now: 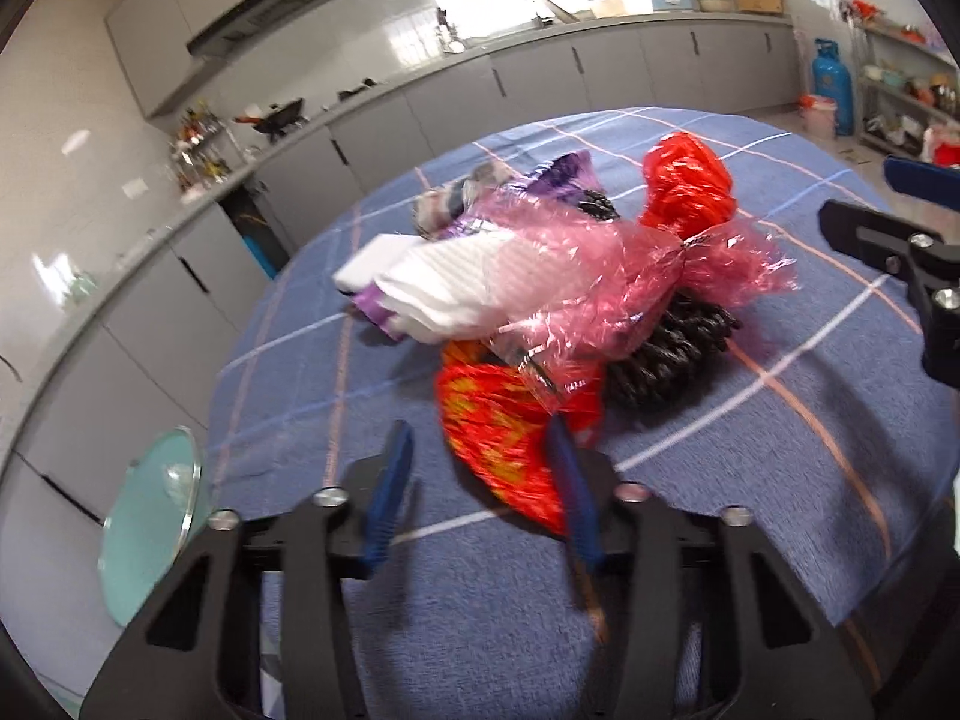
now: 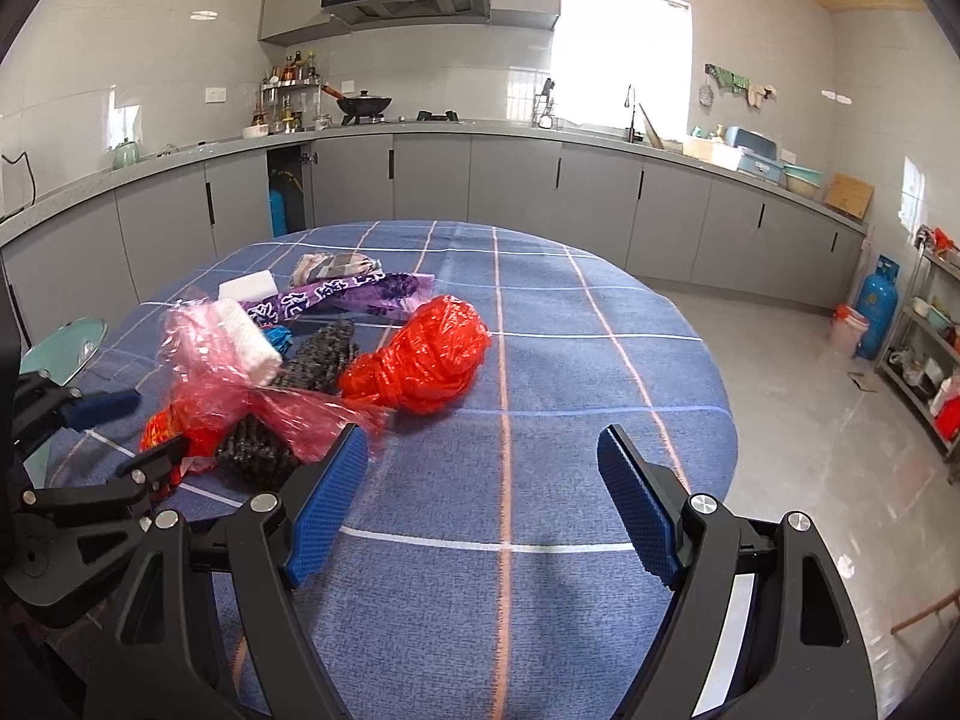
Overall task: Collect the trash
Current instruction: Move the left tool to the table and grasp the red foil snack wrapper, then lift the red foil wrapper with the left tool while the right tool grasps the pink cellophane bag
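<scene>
A heap of trash lies on the round table's blue checked cloth (image 2: 540, 372): a knotted red plastic bag (image 2: 429, 357), crinkled pink cellophane (image 1: 576, 276) over white tissue (image 1: 456, 288), a purple printed wrapper (image 2: 342, 297), a black woven bundle (image 1: 666, 360) and a red-and-yellow wrapper (image 1: 498, 450). My left gripper (image 1: 480, 486) is open, its fingers either side of the red-and-yellow wrapper's near edge. My right gripper (image 2: 483, 504) is open and empty over bare cloth, right of the heap, its left finger (image 2: 330, 498) near the pink cellophane. It also shows in the left wrist view (image 1: 900, 228).
A round pale-green glass lid (image 1: 150, 516) lies at the table's left edge. Grey kitchen cabinets (image 2: 510, 180) run behind the table. A blue gas cylinder (image 2: 876, 306) and a metal shelf rack (image 2: 936, 360) stand at the far right on the tiled floor.
</scene>
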A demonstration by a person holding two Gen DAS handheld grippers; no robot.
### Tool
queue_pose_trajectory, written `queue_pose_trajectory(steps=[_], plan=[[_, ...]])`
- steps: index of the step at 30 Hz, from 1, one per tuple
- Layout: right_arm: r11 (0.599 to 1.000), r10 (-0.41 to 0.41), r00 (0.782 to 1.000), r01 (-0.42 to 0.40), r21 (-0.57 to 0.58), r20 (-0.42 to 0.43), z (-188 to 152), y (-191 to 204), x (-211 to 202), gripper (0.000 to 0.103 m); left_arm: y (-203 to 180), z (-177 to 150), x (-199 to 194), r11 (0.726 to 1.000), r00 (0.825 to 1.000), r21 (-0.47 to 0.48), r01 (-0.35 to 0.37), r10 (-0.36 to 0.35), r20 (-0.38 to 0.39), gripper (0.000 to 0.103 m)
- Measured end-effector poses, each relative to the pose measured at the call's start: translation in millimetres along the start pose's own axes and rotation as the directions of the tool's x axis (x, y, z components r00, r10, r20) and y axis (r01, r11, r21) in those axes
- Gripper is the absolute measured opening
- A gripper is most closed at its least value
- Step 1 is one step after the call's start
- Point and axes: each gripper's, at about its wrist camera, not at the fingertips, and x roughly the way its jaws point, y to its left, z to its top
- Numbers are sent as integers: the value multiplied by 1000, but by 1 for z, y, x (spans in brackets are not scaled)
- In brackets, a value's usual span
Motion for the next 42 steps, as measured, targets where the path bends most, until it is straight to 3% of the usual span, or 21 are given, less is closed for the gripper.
queue_pose_trajectory(steps=[4, 8, 13, 23, 28, 32, 35, 42], plan=[[1000, 14, 1000, -14, -15, 7, 1, 6, -1, 78, 5, -4, 0, 1000, 1000, 1, 30, -30, -3, 18], [999, 22, 1000, -22, -24, 20, 4, 11, -4, 79, 15, -6, -4, 1000, 1000, 12, -12, 12, 5, 12], [998, 44, 999, -43, -37, 27, 8, 18, -5, 79, 28, -7, -15, 995, 996, 45, -85, 84, 28, 11], [992, 84, 996, -83, -98, 3, 13, 36, 8, 75, 55, -2, -32, 968, 966, 30, -250, 246, 83, 11], [987, 108, 993, -112, -118, -35, 12, 44, 18, 72, 65, -7, -26, 969, 968, -6, -245, 245, 58, 10], [981, 135, 988, -144, -129, -74, 10, 48, 24, 58, 67, -7, -25, 975, 973, -27, -222, 223, 51, 10], [978, 147, 985, -159, -135, -94, 9, 49, 25, 29, 73, -6, -25, 975, 974, -43, -218, 220, 49, 10], [977, 157, 984, -167, -133, -82, 10, 49, 18, 21, 83, -6, -32, 971, 971, -73, -227, 232, 57, 10]])
